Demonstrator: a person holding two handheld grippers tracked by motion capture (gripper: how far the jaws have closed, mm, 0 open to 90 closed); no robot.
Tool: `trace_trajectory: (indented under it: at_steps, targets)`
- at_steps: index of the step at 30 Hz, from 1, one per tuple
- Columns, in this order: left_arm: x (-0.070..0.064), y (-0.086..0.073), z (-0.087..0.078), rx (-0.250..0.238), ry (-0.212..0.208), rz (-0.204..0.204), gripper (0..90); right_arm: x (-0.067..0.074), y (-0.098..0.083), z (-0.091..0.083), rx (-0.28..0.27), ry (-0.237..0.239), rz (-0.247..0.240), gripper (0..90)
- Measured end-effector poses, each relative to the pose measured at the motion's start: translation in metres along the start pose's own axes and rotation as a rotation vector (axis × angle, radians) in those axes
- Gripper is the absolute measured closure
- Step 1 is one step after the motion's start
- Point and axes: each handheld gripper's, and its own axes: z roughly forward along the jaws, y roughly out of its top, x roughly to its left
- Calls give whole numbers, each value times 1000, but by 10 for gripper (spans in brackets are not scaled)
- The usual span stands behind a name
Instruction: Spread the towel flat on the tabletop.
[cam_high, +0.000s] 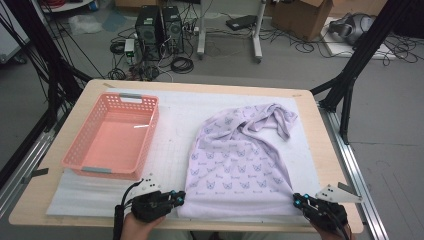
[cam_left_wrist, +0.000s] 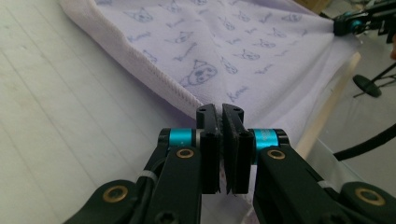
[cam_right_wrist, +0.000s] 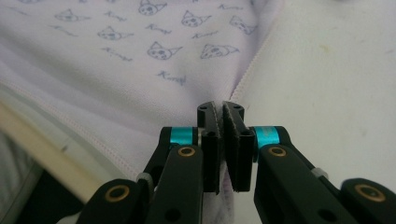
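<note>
My left gripper and right gripper each clamp a near corner of the cloth. The hem runs taut between them; the body lies straight ahead of both, the basket beyond the left one.

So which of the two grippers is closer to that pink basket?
The left. The left gripper pinches the lavender cloth's near left corner, just below and right of the pink basket. The right gripper holds the cloth's near right corner, far across the table.
</note>
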Motion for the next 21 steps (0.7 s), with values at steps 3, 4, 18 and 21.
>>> trace_trajectory:
  at_steps: [3,4,18,21]
  targets:
    - [-8,-6,-4,18,-21,9,855,9,-9,-15,15,8,2,854]
    - [-10,-8,-5,24,-30,12,855,11,-13,-20,23,12,6,854]
    - [26,39,44,-14,141,52,414,-7,15,13,-64,-20,12,631]
    - [40,47,60,22,160,27,419,-15,29,38,-69,-3,19,642]
